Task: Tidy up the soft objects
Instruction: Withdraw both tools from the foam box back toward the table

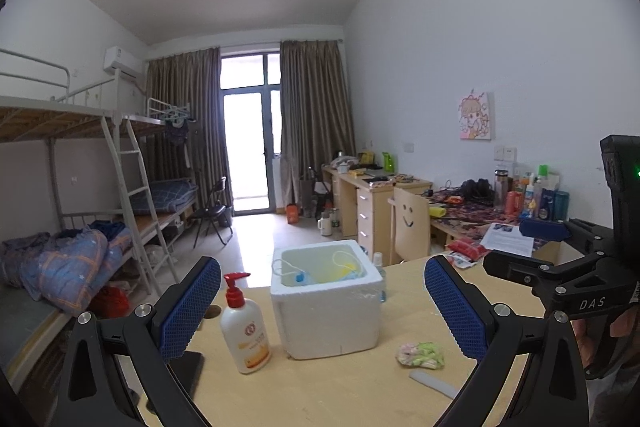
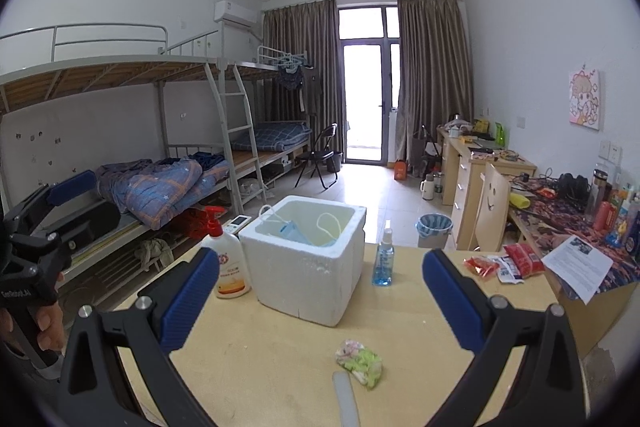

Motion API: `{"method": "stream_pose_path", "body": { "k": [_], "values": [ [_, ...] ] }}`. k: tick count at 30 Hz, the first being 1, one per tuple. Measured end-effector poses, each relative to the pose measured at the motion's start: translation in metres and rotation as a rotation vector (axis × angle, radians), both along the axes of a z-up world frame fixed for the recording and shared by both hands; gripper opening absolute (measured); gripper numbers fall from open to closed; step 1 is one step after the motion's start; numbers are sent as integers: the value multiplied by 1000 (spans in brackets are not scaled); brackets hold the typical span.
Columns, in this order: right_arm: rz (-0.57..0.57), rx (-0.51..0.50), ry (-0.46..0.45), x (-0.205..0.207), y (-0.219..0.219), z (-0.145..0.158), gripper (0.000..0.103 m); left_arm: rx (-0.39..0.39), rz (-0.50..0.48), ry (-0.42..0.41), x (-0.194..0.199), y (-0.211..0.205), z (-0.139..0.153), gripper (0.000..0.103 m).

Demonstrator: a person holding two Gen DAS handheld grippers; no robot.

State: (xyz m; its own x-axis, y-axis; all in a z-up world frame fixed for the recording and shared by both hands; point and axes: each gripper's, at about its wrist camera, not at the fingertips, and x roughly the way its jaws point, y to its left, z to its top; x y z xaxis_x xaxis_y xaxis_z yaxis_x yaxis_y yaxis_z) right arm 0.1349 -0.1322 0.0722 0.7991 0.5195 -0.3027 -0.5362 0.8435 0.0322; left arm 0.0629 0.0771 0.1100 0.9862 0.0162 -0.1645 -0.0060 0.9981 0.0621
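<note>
A white foam box [image 1: 328, 307] [image 2: 306, 259] stands on the wooden table [image 1: 320, 395] [image 2: 280, 355] and holds face masks [image 1: 344, 269] [image 2: 294, 229]. A crumpled green and pink soft packet [image 1: 421, 355] [image 2: 360, 361] lies in front of it, next to a pale flat strip [image 1: 434, 383] [image 2: 346, 399]. My left gripper [image 1: 322, 307] is open and empty, above the table facing the box. My right gripper [image 2: 320, 299] is open and empty, behind the packet. The right gripper's body shows at the right of the left wrist view [image 1: 580, 267].
A lotion pump bottle [image 1: 242, 327] [image 2: 226, 259] stands left of the box. A blue spray bottle [image 2: 384, 259] stands to its right. Red snack packets [image 2: 504, 263] and a paper sheet [image 2: 576, 265] lie at the table's far right. A dark phone [image 1: 188, 371] lies at the left.
</note>
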Motion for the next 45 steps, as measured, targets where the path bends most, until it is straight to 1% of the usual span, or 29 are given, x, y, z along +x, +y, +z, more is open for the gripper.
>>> {"method": "stream_pose_path", "body": {
  "k": [5,9,14,16,21,26,30,38,41,45],
  "values": [
    [-8,2,-6,-17,-9,-13,103,13,-13,1,-8,-5,-10,102],
    [-11,9,-11,-29,-15,-23,103,-6,-22,-3,-15,-5,-22,102],
    [-17,0,-5,-39,-18,-40,103,-29,-29,8,-24,-6,-45,102],
    [-10,22,2,-42,-22,-49,103,-40,-16,8,-26,-8,-56,102],
    [-23,29,25,-46,-26,-74,103,-73,-29,10,-30,-12,-75,102],
    [-30,21,36,-51,-30,-92,103,-101,-17,11,-26,-14,-94,102],
    [-35,35,39,-52,-37,-100,103,-101,4,20,-21,-18,-109,102],
    [-69,21,62,-49,-44,-121,103,-83,31,45,-14,-22,-130,102],
    [-68,12,72,-49,-42,-130,103,-97,19,59,-13,-21,-136,102],
    [-68,6,80,-47,-43,-137,103,-92,18,79,-10,-22,-145,102]
  ]
}}
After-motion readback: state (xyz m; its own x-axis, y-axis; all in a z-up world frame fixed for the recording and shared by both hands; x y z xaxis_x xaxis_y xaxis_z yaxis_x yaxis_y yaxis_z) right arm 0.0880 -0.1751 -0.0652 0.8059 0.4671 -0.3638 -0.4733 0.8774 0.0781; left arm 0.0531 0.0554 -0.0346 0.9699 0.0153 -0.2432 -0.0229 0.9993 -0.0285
